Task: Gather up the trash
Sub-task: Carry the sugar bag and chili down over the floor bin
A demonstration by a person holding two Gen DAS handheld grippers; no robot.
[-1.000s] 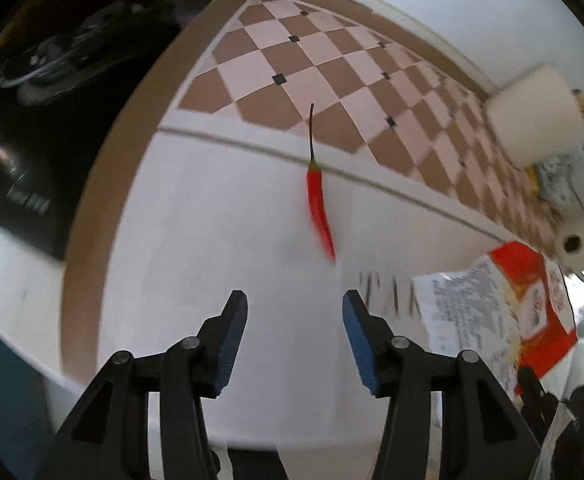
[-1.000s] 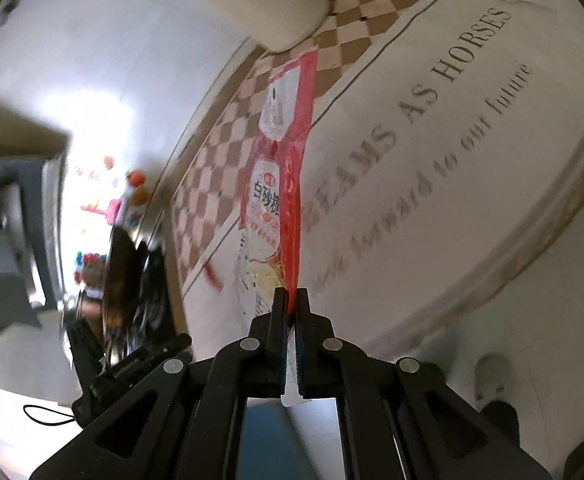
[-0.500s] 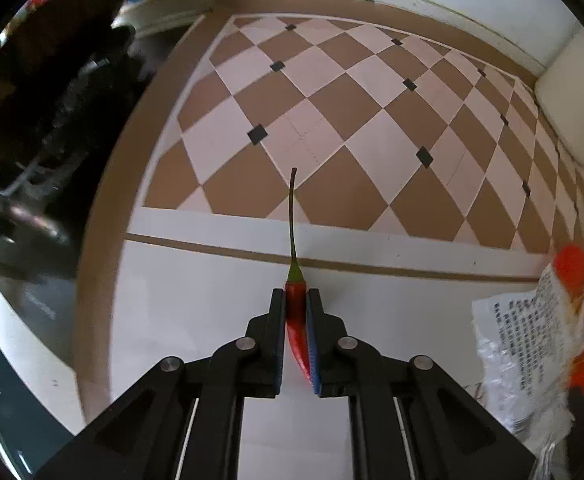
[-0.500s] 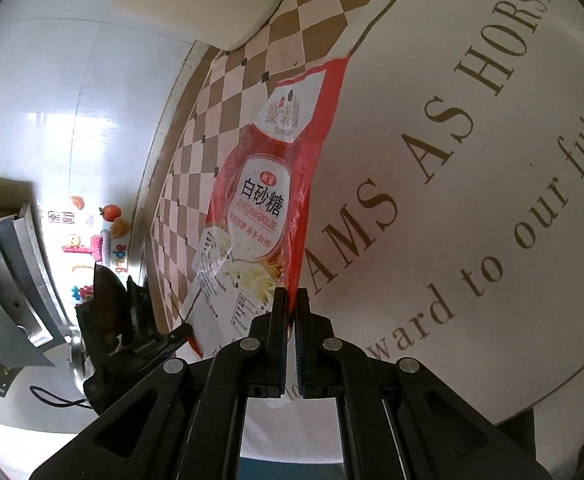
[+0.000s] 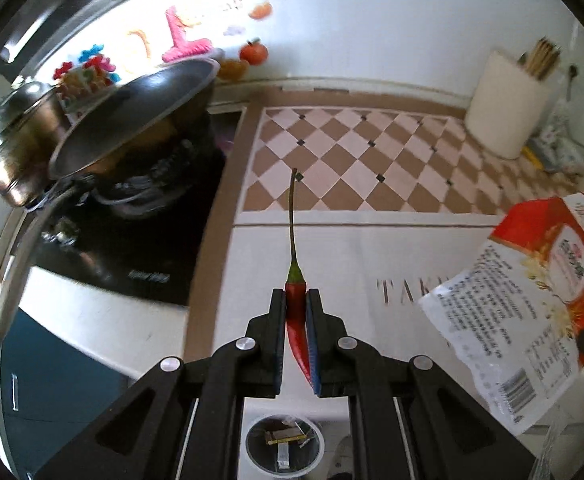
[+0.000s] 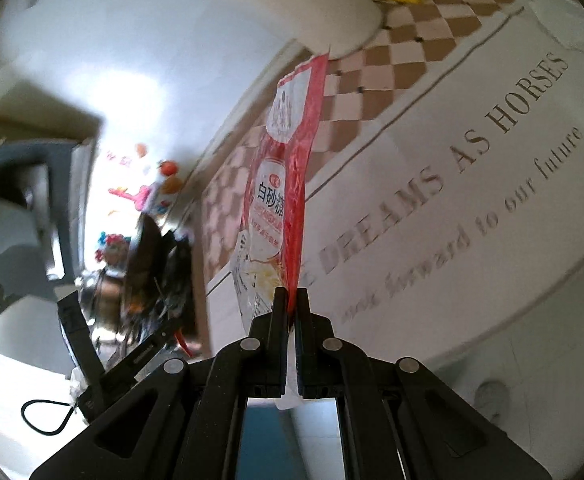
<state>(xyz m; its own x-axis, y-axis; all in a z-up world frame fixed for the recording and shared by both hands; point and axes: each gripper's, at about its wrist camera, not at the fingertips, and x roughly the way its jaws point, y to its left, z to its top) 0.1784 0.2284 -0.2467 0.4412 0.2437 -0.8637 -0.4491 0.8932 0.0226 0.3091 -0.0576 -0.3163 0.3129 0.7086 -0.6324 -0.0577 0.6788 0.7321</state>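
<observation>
You are holding a slim, glossy red chilli (image 5: pixel 296 320) in your left gripper (image 5: pixel 295 336); its tapered body is sitting between the two blue-lined pads, which are closed almost together on it, and its long thin green-brown stem is pointing away from you, over the far checkered part of the mat (image 5: pixel 355 240). The mat is looking smooth and flat, white on the near side with grey printed lettering, and tiled in brown and pale pink diamonds farther off.

Your right gripper (image 6: pixel 290 308) is pinching the near edge of a crinkly plastic sugar bag (image 6: pixel 282 184), red and white with printed characters and a clear lower part; the jaws are pressed nearly shut on that thin film. The bag is hanging raised above the mat, and in the left wrist view it is showing at the right, with its printed back and barcode facing you.

On the far left, a shiny steel wok (image 5: pixel 132 116) is resting over a black stove. A white cylindrical holder (image 5: pixel 507 108) is standing at the far right. Near and below the left gripper, a round bin (image 5: pixel 284 444) is showing some scraps inside.
</observation>
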